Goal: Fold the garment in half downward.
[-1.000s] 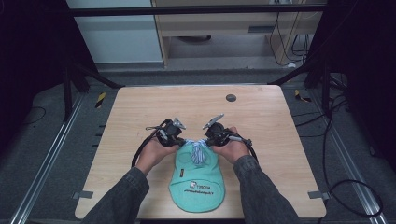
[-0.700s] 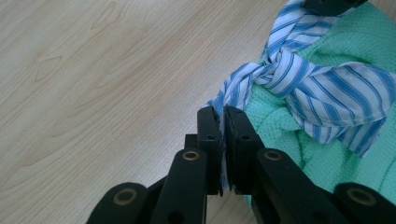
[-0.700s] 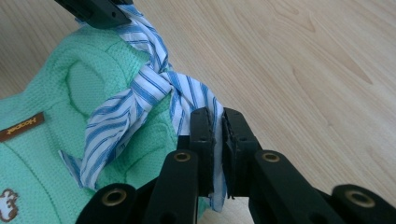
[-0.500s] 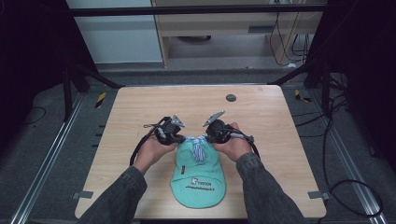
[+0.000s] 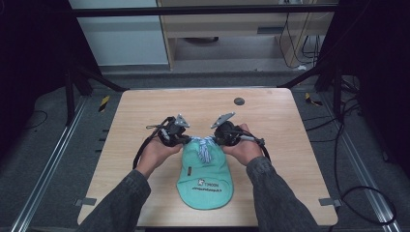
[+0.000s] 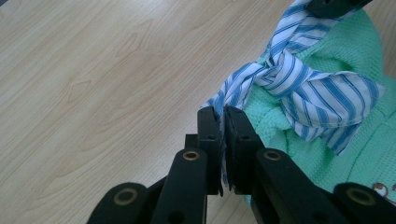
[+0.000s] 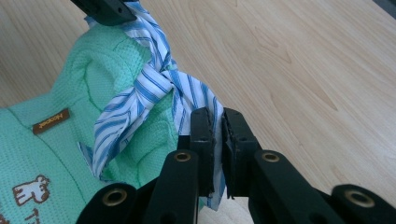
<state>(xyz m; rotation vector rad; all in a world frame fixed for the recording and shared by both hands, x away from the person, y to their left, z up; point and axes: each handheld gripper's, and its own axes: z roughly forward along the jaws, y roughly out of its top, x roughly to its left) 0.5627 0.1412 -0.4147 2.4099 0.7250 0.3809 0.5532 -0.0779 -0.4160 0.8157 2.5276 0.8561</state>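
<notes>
A mint-green cap (image 5: 205, 181) lies flat on the wooden table (image 5: 270, 121), its brim toward the person. A blue-and-white striped ribbon (image 5: 205, 146) is knotted at the cap's far end. My left gripper (image 5: 186, 140) is shut on the ribbon's left end; in the left gripper view the striped cloth (image 6: 299, 88) runs from the knot down between the closed jaws of my left gripper (image 6: 224, 114). My right gripper (image 5: 217, 139) is shut on the other end, and the striped ribbon (image 7: 154, 91) leads over the green cap (image 7: 56, 154) into my right gripper (image 7: 215, 116).
A small dark round disc (image 5: 239, 101) sits near the table's far edge. Black frame bars and cables surround the table. A metal bracket (image 5: 327, 201) is fixed at the near right edge.
Both hands and the cap sit slightly farther from the person than a second ago. The ribbon stays gripped at both ends.
</notes>
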